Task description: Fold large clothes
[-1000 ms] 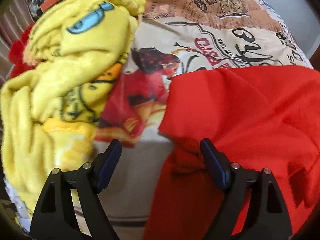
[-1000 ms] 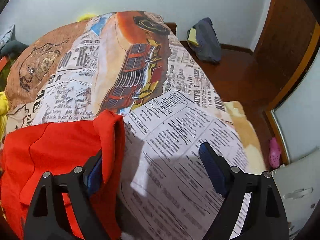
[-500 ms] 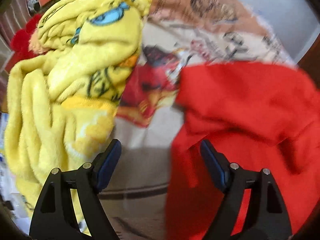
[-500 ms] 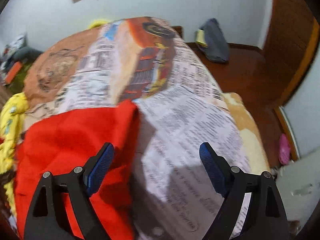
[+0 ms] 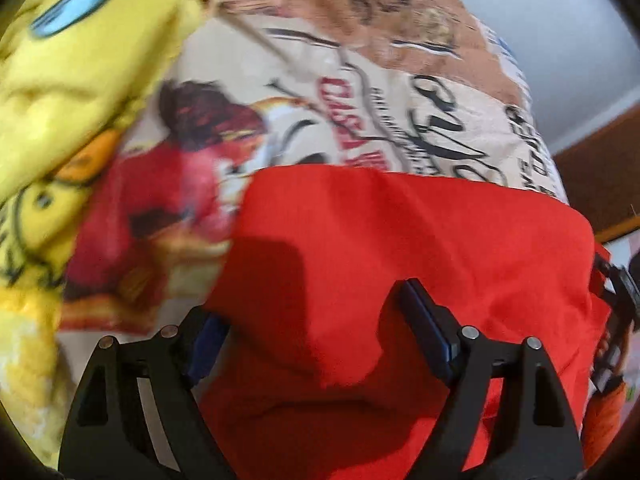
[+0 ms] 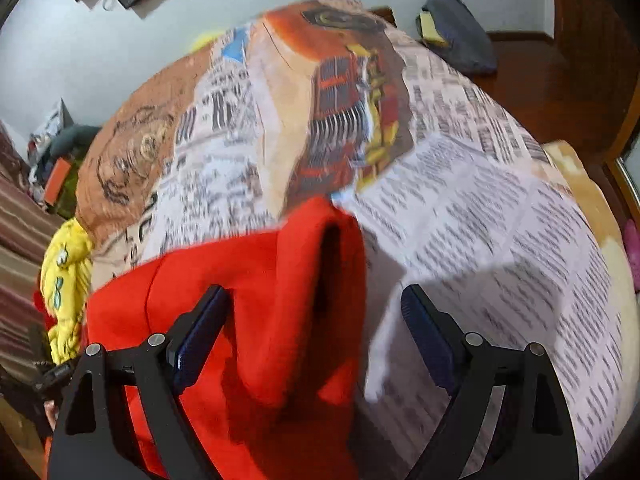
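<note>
Red garment [image 5: 420, 248] is seen spread on the printed bedspread [image 6: 480, 208]; its bunched edges are straddled by the wide-apart jaws of both left gripper [image 5: 316, 328] and right gripper [image 6: 316, 332], neither clamped.

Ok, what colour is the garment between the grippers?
Plain red garment, no print visible; it shows best in the left wrist view.

Left gripper [image 5: 316, 320], jaws spread wide, is straddling red garment [image 5: 420, 240] lying on printed bedspread [image 5: 400, 112]; yellow blanket [image 5: 72, 80] lying alongside.
</note>
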`<action>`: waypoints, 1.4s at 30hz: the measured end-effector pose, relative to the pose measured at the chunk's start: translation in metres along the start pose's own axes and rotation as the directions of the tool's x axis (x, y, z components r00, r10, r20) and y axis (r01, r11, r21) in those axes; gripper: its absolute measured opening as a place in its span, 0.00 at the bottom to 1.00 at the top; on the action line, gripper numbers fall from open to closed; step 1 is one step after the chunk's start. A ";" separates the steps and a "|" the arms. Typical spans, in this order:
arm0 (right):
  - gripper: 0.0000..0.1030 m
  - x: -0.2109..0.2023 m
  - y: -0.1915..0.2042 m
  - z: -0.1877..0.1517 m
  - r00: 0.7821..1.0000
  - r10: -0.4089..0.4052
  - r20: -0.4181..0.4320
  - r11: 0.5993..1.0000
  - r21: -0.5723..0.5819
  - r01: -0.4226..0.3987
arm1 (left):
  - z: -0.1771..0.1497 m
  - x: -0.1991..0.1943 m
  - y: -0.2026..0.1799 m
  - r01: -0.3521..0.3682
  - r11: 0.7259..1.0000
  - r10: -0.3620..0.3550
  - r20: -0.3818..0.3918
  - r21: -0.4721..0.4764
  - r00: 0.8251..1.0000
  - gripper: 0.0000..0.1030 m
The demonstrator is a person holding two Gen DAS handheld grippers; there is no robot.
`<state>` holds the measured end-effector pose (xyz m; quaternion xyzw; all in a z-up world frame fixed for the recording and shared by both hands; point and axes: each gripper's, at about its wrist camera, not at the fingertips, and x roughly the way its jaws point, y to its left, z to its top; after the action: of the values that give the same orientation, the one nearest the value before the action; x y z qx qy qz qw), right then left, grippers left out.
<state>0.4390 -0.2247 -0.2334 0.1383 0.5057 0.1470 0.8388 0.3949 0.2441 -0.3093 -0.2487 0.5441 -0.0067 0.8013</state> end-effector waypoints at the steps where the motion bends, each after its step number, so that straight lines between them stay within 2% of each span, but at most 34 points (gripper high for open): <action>1: 0.72 0.003 0.001 0.002 1.000 0.006 0.005 1.000 -0.005 -0.006 | 0.001 0.001 -0.003 0.012 1.000 -0.012 -0.006 0.003 1.000 0.69; 2: 0.60 0.004 0.003 0.004 1.000 0.013 0.008 1.000 -0.006 -0.013 | 0.002 0.004 -0.010 0.010 1.000 -0.010 -0.012 0.014 1.000 0.61; 3: 0.54 0.006 0.004 0.006 1.000 0.018 0.011 1.000 -0.001 -0.018 | 0.003 0.006 -0.014 -0.002 1.000 0.003 -0.011 0.029 1.000 0.57; 5: 0.32 0.008 0.003 0.010 0.999 0.030 0.015 0.999 0.014 -0.030 | 0.003 0.006 -0.021 -0.024 0.998 0.024 -0.002 0.059 1.000 0.27; 8: 0.16 0.004 0.004 0.013 0.996 0.087 0.019 0.995 0.041 -0.088 | 0.006 0.001 -0.031 -0.068 0.994 0.066 0.025 0.087 0.998 0.20; 12: 0.14 -0.012 0.015 0.022 0.993 0.089 0.072 0.996 -0.005 -0.089 | 0.012 -0.026 -0.049 -0.152 0.975 0.132 0.127 0.162 0.983 0.18; 17: 0.13 -0.030 0.031 0.046 0.983 0.111 0.143 0.994 -0.040 -0.106 | 0.042 -0.073 -0.063 -0.152 0.976 0.105 0.268 0.159 0.958 0.18; 21: 0.13 -0.029 0.043 0.064 0.978 0.114 0.175 0.993 -0.060 -0.105 | 0.065 -0.077 -0.068 -0.194 0.969 0.137 0.324 0.151 0.936 0.18; 24: 0.13 -0.014 0.040 0.068 0.980 0.098 0.173 0.995 -0.048 -0.091 | 0.078 -0.052 -0.061 -0.246 0.960 0.197 0.303 0.131 0.932 0.18; 27: 0.13 0.006 0.026 0.069 0.985 0.082 0.150 0.997 0.003 -0.084 | 0.080 -0.013 -0.043 -0.256 0.962 0.231 0.223 0.091 0.947 0.18; 31: 0.13 0.022 0.006 0.070 0.989 0.077 0.126 0.995 0.050 -0.083 | 0.073 0.029 -0.028 -0.271 0.960 0.260 0.142 0.064 0.955 0.18; 36: 0.14 0.015 -0.005 0.075 0.986 0.066 0.154 0.994 0.074 -0.078 | 0.067 0.042 -0.036 -0.339 0.935 0.322 0.151 0.106 0.935 0.18; 40: 0.14 -0.002 -0.014 0.080 0.981 -0.002 0.192 0.996 0.087 -0.015 | 0.066 0.044 -0.041 -0.378 0.915 0.359 0.147 0.139 0.922 0.20; 41: 0.14 -0.008 -0.017 0.080 0.975 -0.071 0.210 0.994 0.099 0.051 | 0.066 0.044 -0.043 -0.395 0.907 0.375 0.148 0.145 0.915 0.20; 42: 0.14 -0.016 -0.023 0.080 0.958 -0.162 0.236 0.983 0.122 0.136 | 0.065 0.045 -0.045 -0.404 0.903 0.384 0.145 0.148 0.912 0.20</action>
<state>0.5056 -0.2591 -0.1933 0.1606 0.4141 0.0386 0.8951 0.4818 0.2176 -0.3118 -0.0620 0.5348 0.1218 0.8339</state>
